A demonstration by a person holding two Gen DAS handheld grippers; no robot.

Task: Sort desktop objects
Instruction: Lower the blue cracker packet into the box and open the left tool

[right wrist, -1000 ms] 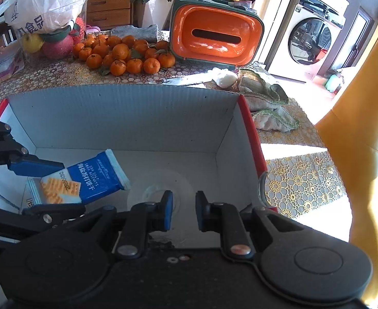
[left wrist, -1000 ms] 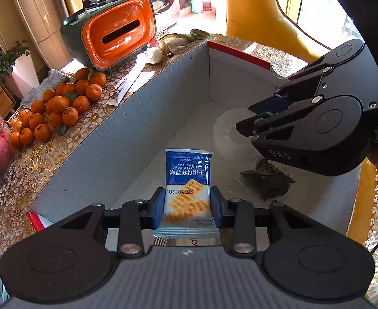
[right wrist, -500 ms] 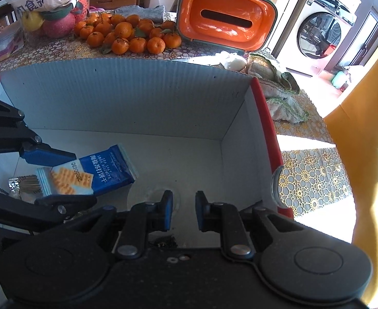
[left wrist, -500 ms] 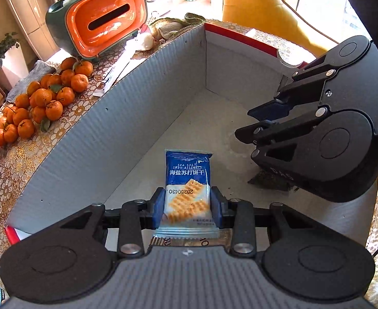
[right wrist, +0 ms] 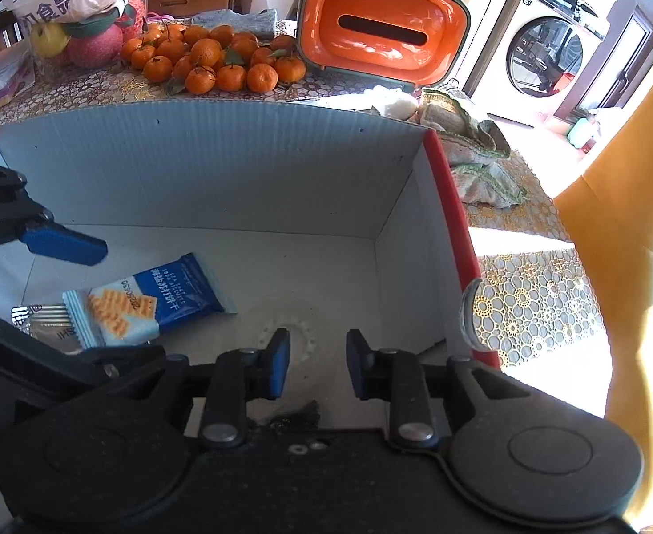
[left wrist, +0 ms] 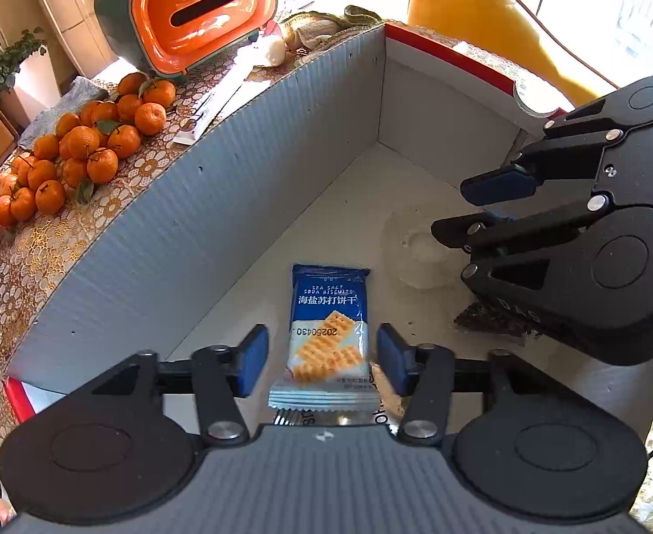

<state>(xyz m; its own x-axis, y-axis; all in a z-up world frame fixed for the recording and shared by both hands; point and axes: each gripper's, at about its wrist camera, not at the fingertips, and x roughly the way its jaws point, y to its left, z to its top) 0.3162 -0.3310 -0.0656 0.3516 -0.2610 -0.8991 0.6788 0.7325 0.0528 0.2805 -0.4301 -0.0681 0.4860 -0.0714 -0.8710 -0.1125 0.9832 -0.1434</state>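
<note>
The white cardboard box (left wrist: pixel 202 240) with its red rim takes up most of both views, standing on the patterned tablecloth (left wrist: pixel 19 267) beside a heap of tangerines (left wrist: pixel 82 151) and an orange tissue holder (left wrist: pixel 202 9). Both grippers reach down into it. The left gripper (left wrist: pixel 322 358), which half a second ago was clamped on the cracker packet (left wrist: pixel 328 333), now has its blue pads (left wrist: pixel 253 356) spread apart with clear space on either side of the wrapper, so the packet has been let go. It lies on the box floor, on top of a silver foil packet (right wrist: pixel 44 322) whose end sticks out beneath it in the right wrist view. The right gripper (right wrist: pixel 317 367) hangs at the other end of the box, jaws parted and holding nothing, above a clear round lid or dish (left wrist: pixel 415 244) and a small dark packet (left wrist: pixel 491 322) that also rest on the floor. The release suggests this item's sorting step is finished: the crackers are delivered, and the left hand looks free to lift out and fetch another object from the table.
</note>
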